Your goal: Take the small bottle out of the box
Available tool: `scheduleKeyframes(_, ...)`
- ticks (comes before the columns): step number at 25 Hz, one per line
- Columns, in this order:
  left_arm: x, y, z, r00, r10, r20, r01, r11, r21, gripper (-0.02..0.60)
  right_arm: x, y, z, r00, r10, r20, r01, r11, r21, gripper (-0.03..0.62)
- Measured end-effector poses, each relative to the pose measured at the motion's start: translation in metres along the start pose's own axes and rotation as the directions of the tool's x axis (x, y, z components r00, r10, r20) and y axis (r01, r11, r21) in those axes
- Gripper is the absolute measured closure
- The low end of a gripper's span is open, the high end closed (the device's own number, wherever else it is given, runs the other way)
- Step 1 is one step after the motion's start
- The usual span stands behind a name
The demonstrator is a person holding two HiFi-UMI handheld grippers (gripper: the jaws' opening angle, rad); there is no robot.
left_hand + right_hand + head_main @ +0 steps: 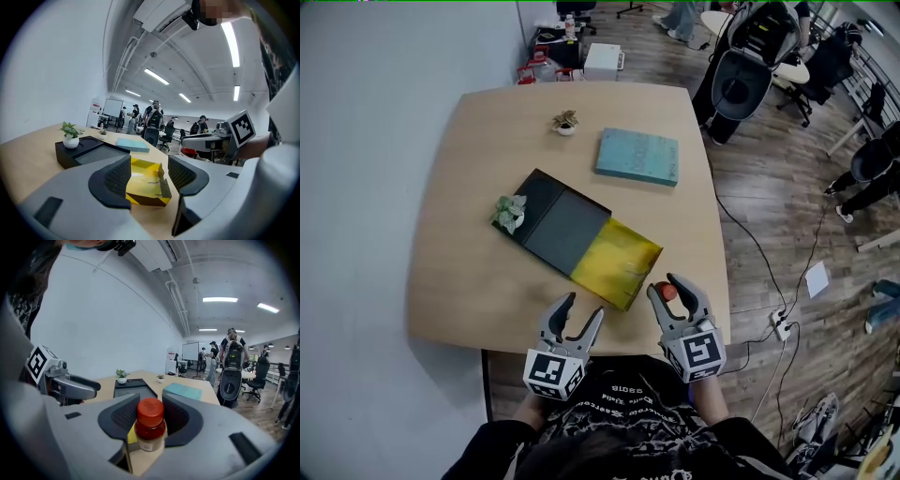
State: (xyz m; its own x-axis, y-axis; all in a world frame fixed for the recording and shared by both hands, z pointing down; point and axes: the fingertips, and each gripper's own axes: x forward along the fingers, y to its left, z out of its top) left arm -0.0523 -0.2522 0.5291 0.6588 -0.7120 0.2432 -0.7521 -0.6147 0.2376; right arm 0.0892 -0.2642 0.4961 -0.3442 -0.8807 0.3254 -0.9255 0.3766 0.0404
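We count one red-capped small bottle (150, 425), pinched in right gripper (667, 287). Left gripper (581, 307) agape, empty. One yellow box (617, 262) at bottle's 10 o'clock. Bottle label unreadable.

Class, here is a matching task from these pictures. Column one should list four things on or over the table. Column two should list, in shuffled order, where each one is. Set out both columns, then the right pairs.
Column one
1. small bottle
2. yellow box
3. teal book
4. larger potted plant

Column two
A. standing on a corner of the black tray
B. gripped between the right tool's jaws
C. lying flat on the table, beyond the tray
D. lying open at the tray's near end

Pairs: 1-B, 2-D, 3-C, 4-A
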Motion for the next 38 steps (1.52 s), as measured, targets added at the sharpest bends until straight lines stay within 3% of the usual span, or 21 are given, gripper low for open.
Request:
scheduleKeyframes(9,-0.003,-0.003,0.000,1.000,-0.016,-0.001,0.016,1.000,0.014,0.330,-0.016,-0.007,-0.010,0.999,-0.054,-0.002,0.054,0.998,0.027,0.442)
scheduleKeyframes(13,-0.005,0.001,0.000,0.999,0.035,-0.006,-0.035,0.998,0.042,0.337,-0.015,-0.007,-0.007,0.996,-0.085,0.022,0.084,0.996,0.027,0.442)
scheduleKeyframes(19,-0.007,0.004,0.001,0.998,0.065,0.000,-0.065,0.997,0.045,0.523,-0.011,-0.002,-0.012,0.997,-0.076,0.020,0.074,0.996,0.049,0.442)
scheduleKeyframes(22,-0.007,0.003,0.001,0.999,0.053,-0.003,-0.053,0.998,0.025,0.577,-0.010,-0.001,-0.012,0.997,-0.071,0.021,0.070,0.996,0.049,0.442)
scheduleKeyframes(38,0.002,-0.005,0.005,1.000,0.026,0.018,-0.026,1.000,0.000,0.578,-0.006,-0.007,-0.017,0.997,-0.073,0.015,0.072,0.996,0.044,0.444)
